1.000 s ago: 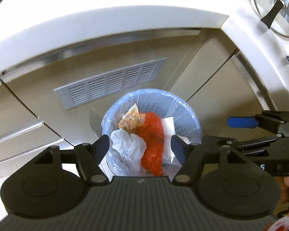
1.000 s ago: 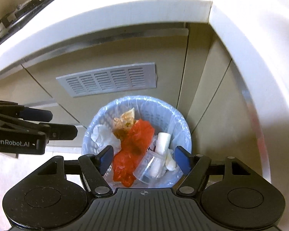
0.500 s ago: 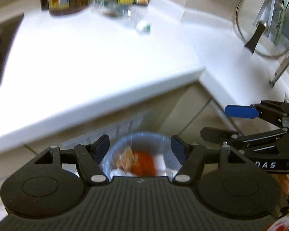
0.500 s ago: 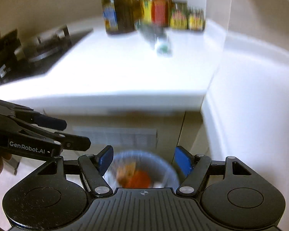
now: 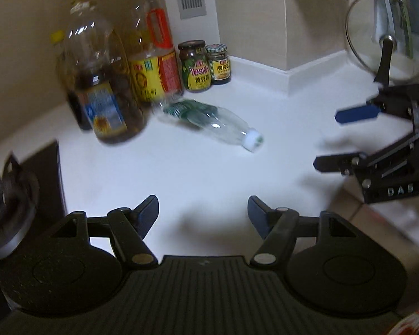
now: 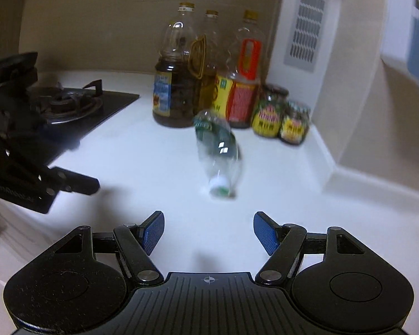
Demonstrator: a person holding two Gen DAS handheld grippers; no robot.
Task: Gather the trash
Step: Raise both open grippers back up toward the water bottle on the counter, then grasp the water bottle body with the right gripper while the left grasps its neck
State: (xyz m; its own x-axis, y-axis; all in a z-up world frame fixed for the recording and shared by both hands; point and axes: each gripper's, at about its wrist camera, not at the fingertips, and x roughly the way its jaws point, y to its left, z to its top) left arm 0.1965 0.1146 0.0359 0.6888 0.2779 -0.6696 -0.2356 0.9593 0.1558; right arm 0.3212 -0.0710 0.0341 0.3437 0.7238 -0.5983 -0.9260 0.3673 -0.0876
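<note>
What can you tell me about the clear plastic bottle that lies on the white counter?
The clear plastic bottle looks empty and lies on its side on the white counter. It has a white cap with a green band and a green label near its base. The base end points to the oil bottles and may touch one; blur hides it. The cap end points to the cameras. No claw touches it.

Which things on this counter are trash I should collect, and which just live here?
For the job:
- empty plastic bottle, lying on its side on the counter
- left gripper and right gripper, both open and empty

Just there:
- three large oil and sauce bottles, upright
- two jars
- gas hob
- glass lid
</note>
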